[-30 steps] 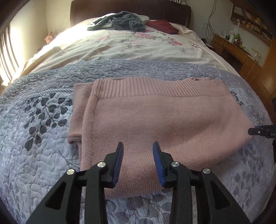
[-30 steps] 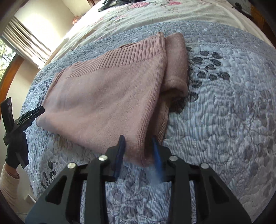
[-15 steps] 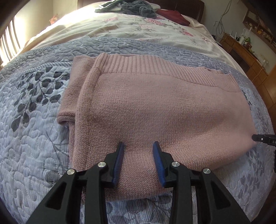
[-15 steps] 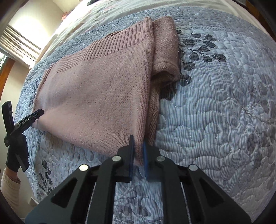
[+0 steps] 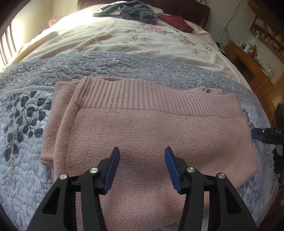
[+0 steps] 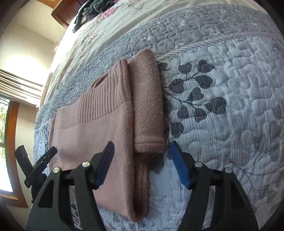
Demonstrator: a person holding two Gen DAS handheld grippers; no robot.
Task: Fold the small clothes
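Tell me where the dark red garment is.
In the left wrist view, the dark red garment lies far up the bed near the headboard, right of the grey clothes pile.

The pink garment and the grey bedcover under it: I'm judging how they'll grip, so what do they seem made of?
The pink garment looks like a soft matte knit, perhaps wool or acrylic: fine stitch rows show, with a ribbed band along its far edge. The grey bedcover looks like a quilted woven fabric, likely cotton or polyester: fine stripes, puffy stitched pebble shapes and dark printed leaves, with a slight sheen.
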